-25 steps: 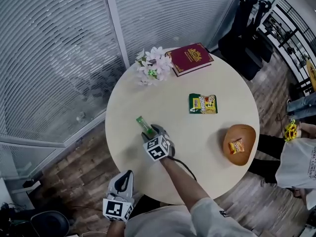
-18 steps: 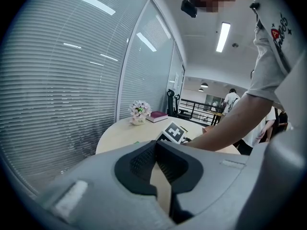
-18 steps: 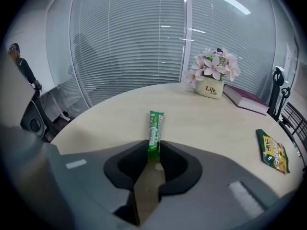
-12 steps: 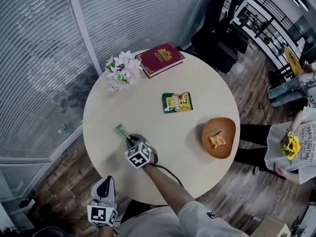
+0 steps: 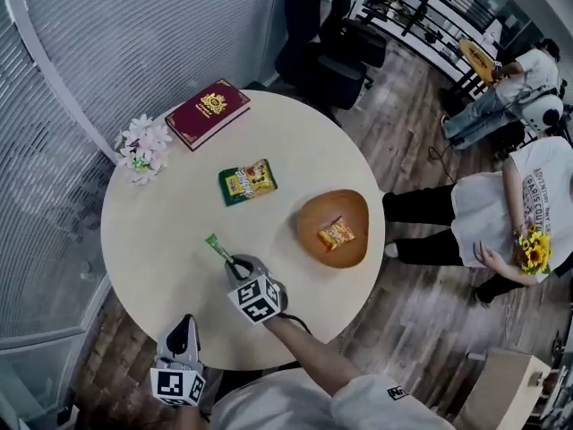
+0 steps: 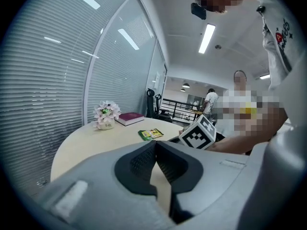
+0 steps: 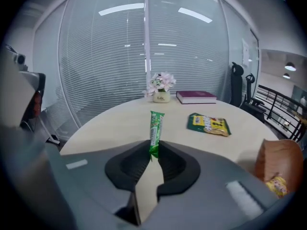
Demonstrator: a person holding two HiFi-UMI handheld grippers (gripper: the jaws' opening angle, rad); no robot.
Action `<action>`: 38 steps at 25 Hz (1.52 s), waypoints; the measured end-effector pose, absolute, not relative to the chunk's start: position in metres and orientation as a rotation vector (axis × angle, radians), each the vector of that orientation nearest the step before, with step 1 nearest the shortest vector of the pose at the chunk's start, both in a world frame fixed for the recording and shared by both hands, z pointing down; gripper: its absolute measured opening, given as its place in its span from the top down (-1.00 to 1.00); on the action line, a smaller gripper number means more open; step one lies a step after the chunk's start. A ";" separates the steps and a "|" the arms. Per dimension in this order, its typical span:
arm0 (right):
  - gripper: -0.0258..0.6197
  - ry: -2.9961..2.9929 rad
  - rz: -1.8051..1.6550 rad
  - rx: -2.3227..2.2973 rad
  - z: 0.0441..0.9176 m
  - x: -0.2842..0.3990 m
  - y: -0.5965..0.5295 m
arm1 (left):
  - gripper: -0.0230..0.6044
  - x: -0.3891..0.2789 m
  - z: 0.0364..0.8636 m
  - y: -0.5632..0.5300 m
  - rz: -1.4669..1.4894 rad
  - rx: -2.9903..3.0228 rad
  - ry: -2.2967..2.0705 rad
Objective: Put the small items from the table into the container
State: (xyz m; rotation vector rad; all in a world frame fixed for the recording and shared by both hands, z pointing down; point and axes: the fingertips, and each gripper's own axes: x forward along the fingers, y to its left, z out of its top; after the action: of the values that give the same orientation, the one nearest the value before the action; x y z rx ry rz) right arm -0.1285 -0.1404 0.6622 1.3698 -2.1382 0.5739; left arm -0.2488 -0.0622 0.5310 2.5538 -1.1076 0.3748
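The right tool's own view is showing what the head view is leaving small: the right tool [image 7: 153,153] is pinching the near end of a green candy stick [image 7: 156,126], jaws almost together, with the stick pointing out over the tabletop [image 7: 110,123]. The left tool [image 6: 154,146] is hanging at the tabletop's near edge, jaws pressed together on nothing. From above, a brown bowl [image 5: 309,215] is sitting right of the stick and holding an orange packet [image 5: 337,234]. A green-and-yellow packet [image 5: 248,182] is lying beyond, apart from both. A book [image 5: 208,113] and flowers [image 5: 143,141] are sitting at the far edge, and people [image 5: 515,204] are standing past the bowl
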 end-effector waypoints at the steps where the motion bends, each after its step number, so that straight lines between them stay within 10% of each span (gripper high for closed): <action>1: 0.76 -2.132 0.570 1.408 0.655 -0.110 -0.134 | 0.94 -0.236 0.529 -0.061 0.377 2.562 -1.090; 16: 0.75 -1.829 0.645 1.836 0.619 0.172 -0.065 | 0.94 -0.090 0.513 -0.036 0.388 2.648 -0.976; 27: 0.53 -1.858 0.693 1.791 0.634 0.200 -0.062 | 0.94 -0.048 0.510 -0.038 0.402 2.635 -1.047; 38: 0.71 -2.122 0.565 1.810 0.577 0.170 -0.036 | 0.94 -0.014 0.518 -0.047 0.401 2.648 -1.076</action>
State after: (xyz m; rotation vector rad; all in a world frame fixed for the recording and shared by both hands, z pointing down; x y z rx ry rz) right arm 0.1705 -0.0355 0.5773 1.8101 -2.1225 0.5650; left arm -0.0135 -0.0473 0.5179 2.6478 -1.0760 0.4005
